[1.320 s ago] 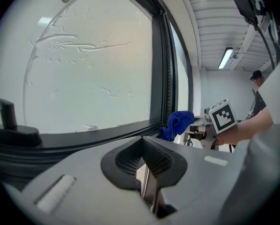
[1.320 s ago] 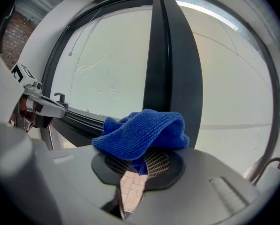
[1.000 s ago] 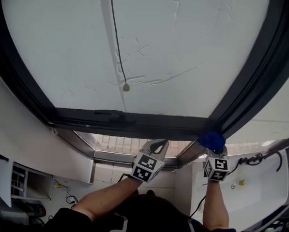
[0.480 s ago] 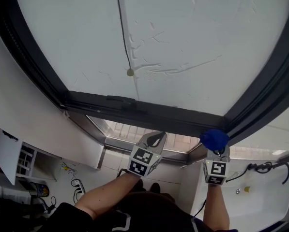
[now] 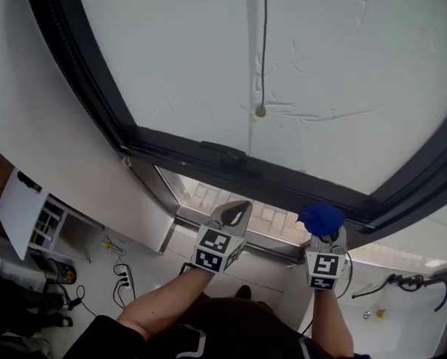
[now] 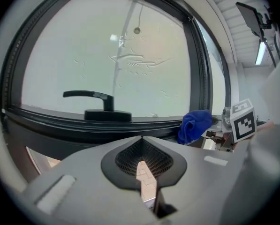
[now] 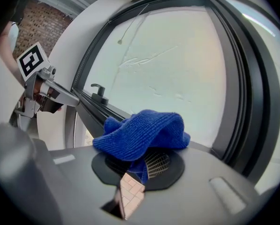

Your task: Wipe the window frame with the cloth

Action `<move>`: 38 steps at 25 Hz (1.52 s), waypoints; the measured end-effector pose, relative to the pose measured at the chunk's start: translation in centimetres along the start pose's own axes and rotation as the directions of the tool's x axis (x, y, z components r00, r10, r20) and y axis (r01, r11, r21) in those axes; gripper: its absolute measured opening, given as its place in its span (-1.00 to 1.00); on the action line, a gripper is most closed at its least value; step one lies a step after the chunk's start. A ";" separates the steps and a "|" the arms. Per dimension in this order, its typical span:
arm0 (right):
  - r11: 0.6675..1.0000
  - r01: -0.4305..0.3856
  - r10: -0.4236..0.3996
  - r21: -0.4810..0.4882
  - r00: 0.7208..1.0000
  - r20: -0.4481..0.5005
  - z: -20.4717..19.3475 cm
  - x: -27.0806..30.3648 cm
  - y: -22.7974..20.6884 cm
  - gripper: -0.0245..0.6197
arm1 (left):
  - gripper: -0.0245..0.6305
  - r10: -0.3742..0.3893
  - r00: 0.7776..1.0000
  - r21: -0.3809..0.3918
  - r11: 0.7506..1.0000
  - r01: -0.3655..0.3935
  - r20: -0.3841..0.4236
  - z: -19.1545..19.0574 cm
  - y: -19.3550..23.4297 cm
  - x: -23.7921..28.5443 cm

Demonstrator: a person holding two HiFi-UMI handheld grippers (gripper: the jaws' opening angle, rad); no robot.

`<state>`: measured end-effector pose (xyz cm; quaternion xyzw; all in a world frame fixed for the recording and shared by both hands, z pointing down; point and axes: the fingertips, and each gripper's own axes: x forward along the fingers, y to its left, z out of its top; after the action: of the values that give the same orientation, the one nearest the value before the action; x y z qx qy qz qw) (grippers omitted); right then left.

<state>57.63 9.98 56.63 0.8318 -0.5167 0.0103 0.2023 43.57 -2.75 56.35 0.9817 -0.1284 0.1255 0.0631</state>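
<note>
Both pairs of jaws closed — right gripper (image 7: 144, 165) pinching the cloth (image 7: 144, 132), seemingly against the window frame (image 5: 230, 163); left gripper (image 6: 141, 142) empty.

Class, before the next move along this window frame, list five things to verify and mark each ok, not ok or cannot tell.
1. Blue cloth clamped in the right hand-held gripper: ok.
2. Cloth bunched out past the jaws as a wiping face: ok.
3. Cloth pressed against the window frame: cannot tell; it lies at the lower right corner, but contact does not show.
4. Left hand-held gripper shut and empty: ok.
5. Bottom rail free of obstacles: not ok; the window handle sits on it, left of the cloth.
</note>
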 end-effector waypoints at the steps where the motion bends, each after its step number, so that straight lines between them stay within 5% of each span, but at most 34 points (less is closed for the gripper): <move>1: 1.000 -0.007 0.007 -0.005 1.000 0.002 0.4 0.3 0.8 -0.75 | -0.95 0.010 1.000 -0.006 1.000 -0.010 0.004 0.0 0.8 -0.5; 14: 1.000 -0.023 0.023 -0.020 1.000 -0.004 4.4 4.5 9.7 -0.75 | -0.95 0.144 0.989 -0.038 0.989 -0.143 0.034 0.1 12.4 -8.1; 38: 0.990 -0.139 0.139 -0.001 0.989 0.046 13.0 13.6 28.7 -0.75 | -0.95 0.247 0.968 -0.058 0.968 -0.245 0.045 -1.7 29.7 -17.8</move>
<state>36.68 -17.17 57.12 0.7942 -0.5779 0.0057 0.1880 18.57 -26.78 56.01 0.9592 -0.2540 0.1034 0.0693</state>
